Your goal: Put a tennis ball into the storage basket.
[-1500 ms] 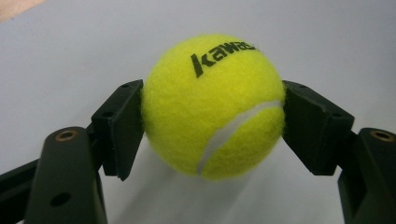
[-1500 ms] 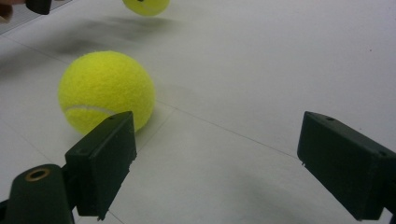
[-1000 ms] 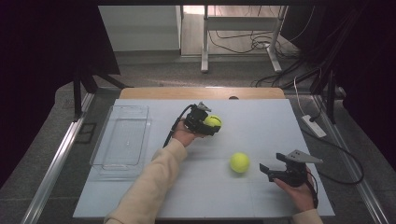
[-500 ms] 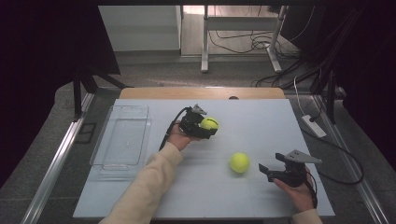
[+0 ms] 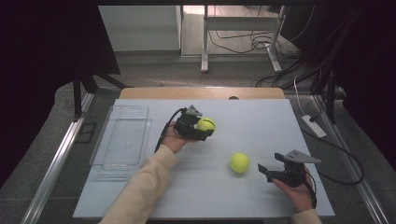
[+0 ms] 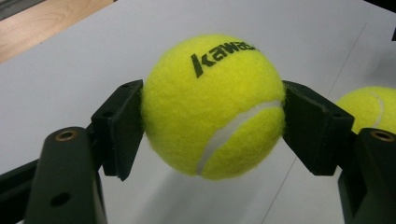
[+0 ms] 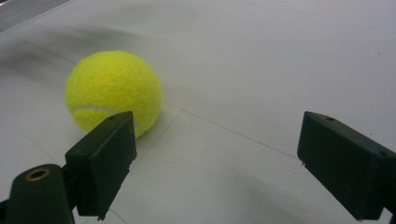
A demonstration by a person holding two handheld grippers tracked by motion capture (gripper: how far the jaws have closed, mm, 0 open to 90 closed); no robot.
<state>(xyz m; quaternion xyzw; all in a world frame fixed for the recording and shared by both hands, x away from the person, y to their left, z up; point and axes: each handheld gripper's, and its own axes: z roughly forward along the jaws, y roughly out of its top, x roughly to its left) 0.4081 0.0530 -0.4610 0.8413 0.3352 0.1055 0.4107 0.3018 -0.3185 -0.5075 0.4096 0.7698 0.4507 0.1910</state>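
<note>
Left gripper (image 5: 201,127) jaws clamped on a tennis ball (image 6: 212,105), lifted off the surface (image 5: 261,116). Right gripper (image 7: 219,168) jaws wide, empty, beside second ball (image 7: 113,93).

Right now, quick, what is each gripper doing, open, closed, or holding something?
Left gripper: closed on a fuzzy yellow tennis ball, lifted off the table.
Right gripper: open, holding nothing; a second yellow tennis ball lies ahead.

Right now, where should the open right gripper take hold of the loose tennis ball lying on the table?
Grip the loose tennis ball across its widest middle, coming in level from its right, where the right gripper is. It's round and stands free, so pads must straddle the centre or it squirts out.
</note>
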